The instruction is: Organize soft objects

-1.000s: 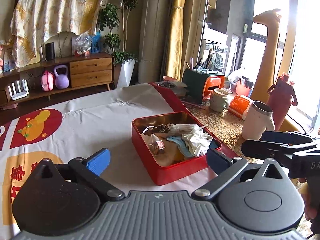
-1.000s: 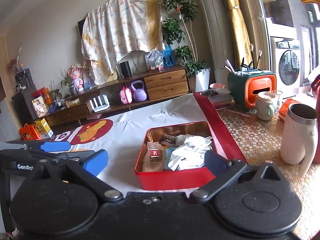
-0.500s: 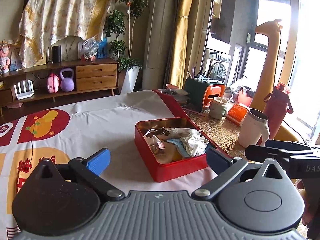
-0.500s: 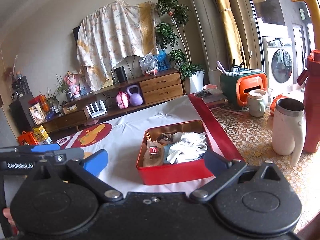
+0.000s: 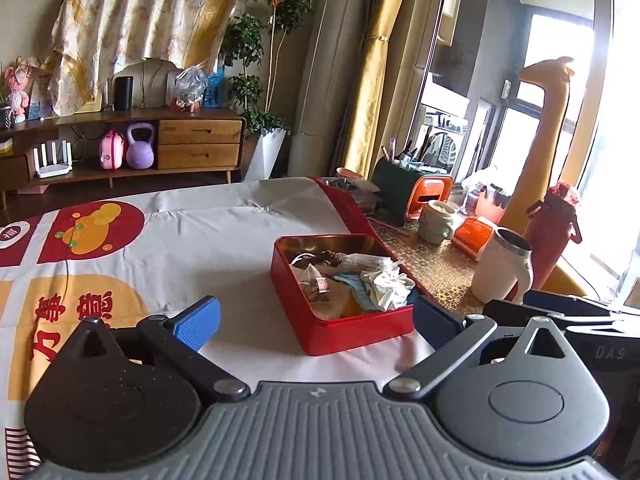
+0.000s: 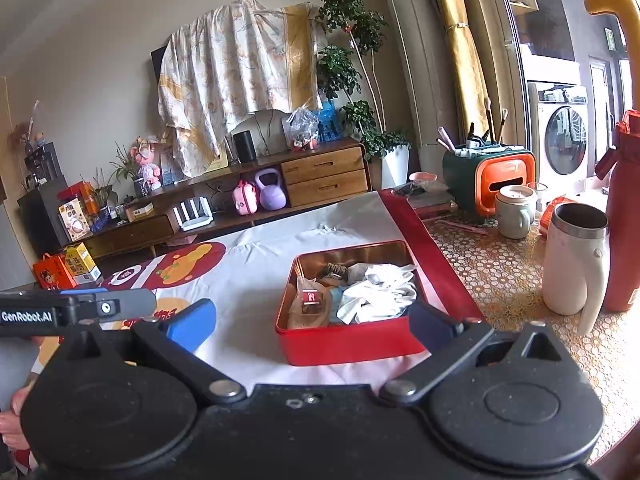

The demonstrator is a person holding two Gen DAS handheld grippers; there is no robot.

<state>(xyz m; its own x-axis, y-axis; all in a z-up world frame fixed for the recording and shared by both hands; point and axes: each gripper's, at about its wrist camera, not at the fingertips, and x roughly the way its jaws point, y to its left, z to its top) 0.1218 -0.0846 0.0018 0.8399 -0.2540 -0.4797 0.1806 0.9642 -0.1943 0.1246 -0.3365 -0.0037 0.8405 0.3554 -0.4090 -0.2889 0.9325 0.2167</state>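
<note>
A red tin box (image 5: 340,332) (image 6: 352,346) sits on the white cloth-covered table. It holds several soft items: a white cloth (image 5: 386,284) (image 6: 376,296), a light blue cloth (image 5: 356,286), a tan piece with a small red tag (image 5: 320,284) (image 6: 310,296) and a dark hair tie (image 6: 334,270). My left gripper (image 5: 316,316) is open and empty, held back from the box's near side. My right gripper (image 6: 312,320) is open and empty, also held back in front of the box. The right gripper shows in the left wrist view (image 5: 568,312), and the left gripper in the right wrist view (image 6: 76,308).
A white mug (image 6: 576,264) and a red bottle (image 6: 624,216) stand right of the box. A green mug (image 6: 516,210) and a green-and-orange brush holder (image 6: 488,172) stand behind. A wooden sideboard (image 6: 240,200) lines the far wall.
Both grippers have drawn back and risen from the box, so it looks smaller and farther away. Both stay open and empty. The box contents have not moved.
</note>
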